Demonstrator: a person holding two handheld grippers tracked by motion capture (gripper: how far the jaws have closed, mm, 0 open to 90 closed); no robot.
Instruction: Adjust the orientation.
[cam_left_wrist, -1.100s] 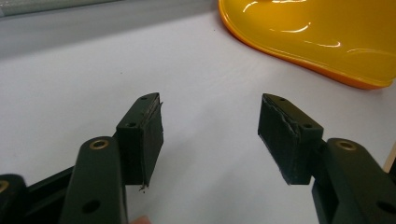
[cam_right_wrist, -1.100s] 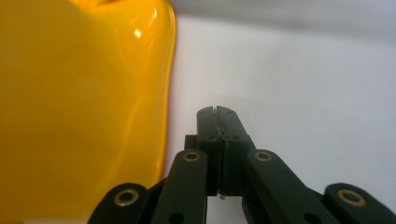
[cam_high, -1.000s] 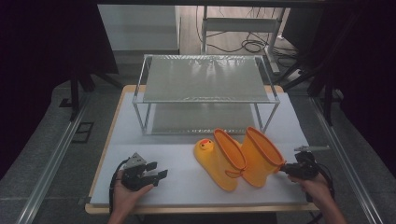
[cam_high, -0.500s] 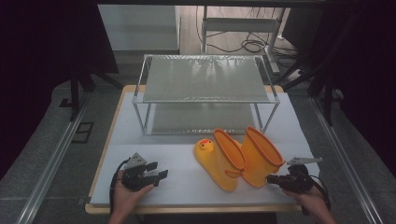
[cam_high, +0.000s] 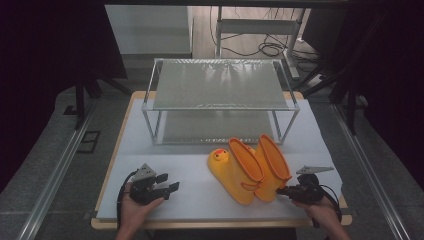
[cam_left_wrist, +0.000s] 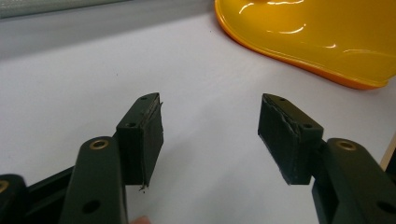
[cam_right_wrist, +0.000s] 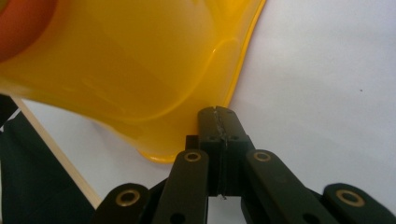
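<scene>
boots come first in the high view: a pair of yellow rain boots (cam_high: 252, 172) lies on its side on the white table (cam_high: 200, 187), right of centre and just near of a metal-framed glass shelf (cam_high: 220, 85) that stands toward the far edge. the left boot carries a small duck face at its toe. the right gripper (cam_high: 282, 190) sits at the near right, held in a hand (cam_high: 320, 207), its tip just beside the sole edge of the right boot; its jaws look pressed together. the left gripper (cam_high: 170, 186) rests at the near left in the other hand (cam_high: 137, 205), well apart from the boots, pointing right across the bare cloth with its jaws spread.

left gripper view: the two black jaws stand wide apart with nothing between them, only white table surface (cam_left_wrist: 93, 70). the glossy yellow side of a boot (cam_left_wrist: 317, 32) lies far right, apart from the pads. a pale strip of the shelf base crosses the far left corner.

right gripper view: the jaws are closed flat against each other, with nothing visibly clamped between the pads. the tip sits right at the curved yellow edge of a boot (cam_right_wrist: 140, 70); whether it touches cannot be told. the table's wooden edge (cam_right_wrist: 56, 149) runs along the left.
</scene>
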